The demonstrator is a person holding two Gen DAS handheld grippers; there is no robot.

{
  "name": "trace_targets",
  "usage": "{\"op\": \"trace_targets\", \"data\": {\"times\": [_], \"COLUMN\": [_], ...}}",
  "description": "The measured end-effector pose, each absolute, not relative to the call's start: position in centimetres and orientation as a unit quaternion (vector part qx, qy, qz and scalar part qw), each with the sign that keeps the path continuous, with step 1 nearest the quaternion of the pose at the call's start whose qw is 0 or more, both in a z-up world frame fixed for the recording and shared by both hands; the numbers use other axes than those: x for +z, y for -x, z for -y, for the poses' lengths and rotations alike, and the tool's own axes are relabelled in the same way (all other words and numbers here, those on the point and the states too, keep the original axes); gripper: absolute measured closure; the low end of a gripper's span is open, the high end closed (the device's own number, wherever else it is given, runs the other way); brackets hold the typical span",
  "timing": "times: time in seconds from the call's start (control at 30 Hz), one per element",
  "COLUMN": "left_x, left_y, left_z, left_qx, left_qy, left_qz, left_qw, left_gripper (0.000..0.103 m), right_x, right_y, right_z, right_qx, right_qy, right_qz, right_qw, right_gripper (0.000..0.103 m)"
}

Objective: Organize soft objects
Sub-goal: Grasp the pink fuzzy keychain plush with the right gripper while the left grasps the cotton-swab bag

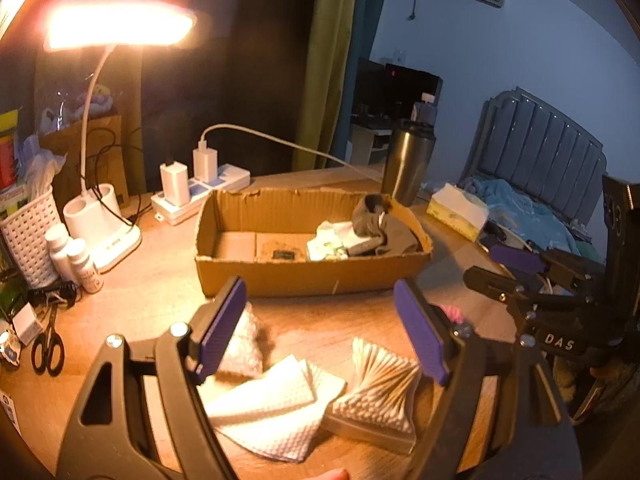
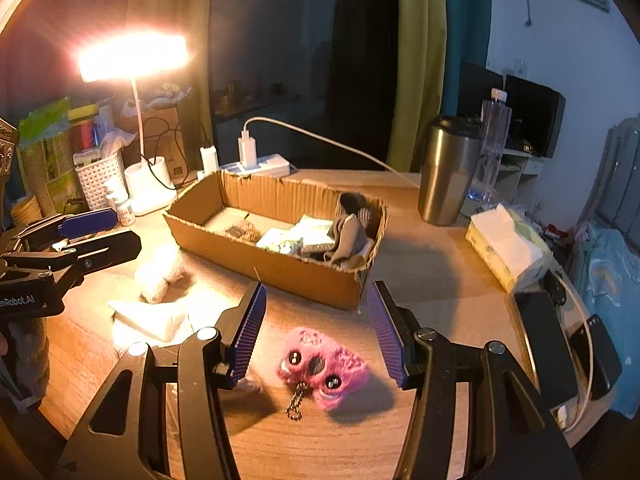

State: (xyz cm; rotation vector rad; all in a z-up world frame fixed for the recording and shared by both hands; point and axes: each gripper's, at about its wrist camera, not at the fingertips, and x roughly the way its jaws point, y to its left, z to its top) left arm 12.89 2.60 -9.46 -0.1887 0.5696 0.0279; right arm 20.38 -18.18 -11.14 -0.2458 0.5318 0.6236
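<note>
Left wrist view: the left gripper [image 1: 320,332] hangs spread and empty over the white cloths [image 1: 276,404] and a box of cotton swabs [image 1: 376,396] on the bench [image 1: 152,300], short of the cardboard box [image 1: 312,240]. A low pinch could grab several layers or tip the swabs.

Right wrist view: the right gripper [image 2: 316,332] is spread around, not touching, the pink plush keychain [image 2: 324,368]. Its bead chain [image 2: 296,400] may snag or dangle on the box rim.

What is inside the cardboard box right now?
The cardboard box holds a grey sock-like bundle at its right end, pale packets beside it and a small dark item. Whatever lies under the bundle is hidden.
</note>
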Motion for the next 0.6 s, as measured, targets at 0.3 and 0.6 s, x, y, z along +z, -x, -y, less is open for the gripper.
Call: {"op": "trace_targets", "data": {"times": [0.3,0.6], "left_x": [-12.1,-14.2], "left_y": [-12.9,-14.1], "left_z": [-1.5,-0.4], "left_qx": [0.014,0.008], "left_qy": [0.092,0.087], "left_qz": [-0.315,-0.344], "left_qw": [0.945,0.935], "left_gripper": [0.025,0.025], "right_x": [-14.1,-16.4], "right_y": [-20.9,-22.5], "right_z": [18.5,19.1], "right_qx": [0.310,0.311], "right_qy": [0.113,0.096], "right_qz": [-0.287,-0.317], "right_qw": [0.899,0.891], "right_gripper": [0.047,0.039]}}
